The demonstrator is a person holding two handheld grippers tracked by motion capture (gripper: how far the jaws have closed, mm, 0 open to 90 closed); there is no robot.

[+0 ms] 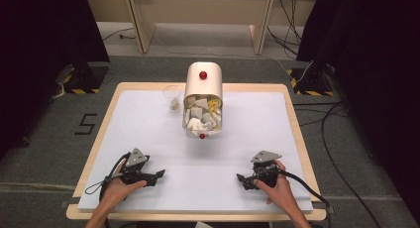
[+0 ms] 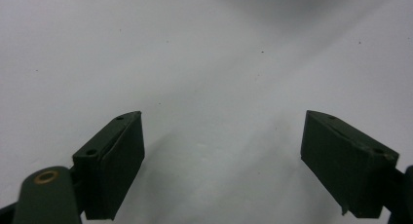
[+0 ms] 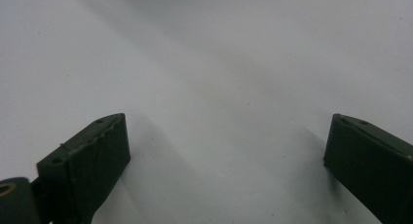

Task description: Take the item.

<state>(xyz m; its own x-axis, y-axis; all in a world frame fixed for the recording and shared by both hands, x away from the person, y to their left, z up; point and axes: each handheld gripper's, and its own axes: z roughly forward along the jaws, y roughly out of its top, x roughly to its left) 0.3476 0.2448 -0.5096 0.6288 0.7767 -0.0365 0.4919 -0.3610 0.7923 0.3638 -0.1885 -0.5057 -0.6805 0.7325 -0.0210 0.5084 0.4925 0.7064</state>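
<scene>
A cream bin (image 1: pixel 203 96) with red knobs, full of crumpled paper scraps, stands mid-table. Well in front of it, the left gripper (image 1: pixel 159 175) and right gripper (image 1: pixel 240 179) rest on the white table (image 1: pixel 148 134), jaws spread wide, holding nothing. A clear cup (image 1: pixel 172 96) stands just left of the bin.

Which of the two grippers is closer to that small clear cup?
Left. The left gripper rests near the table's front, below and just left of the clear cup; the right gripper rests farther off, toward the front right.

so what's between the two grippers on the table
Nothing: in the high view the white table top between the left gripper and the right gripper is bare. The bin sits farther back.
</scene>
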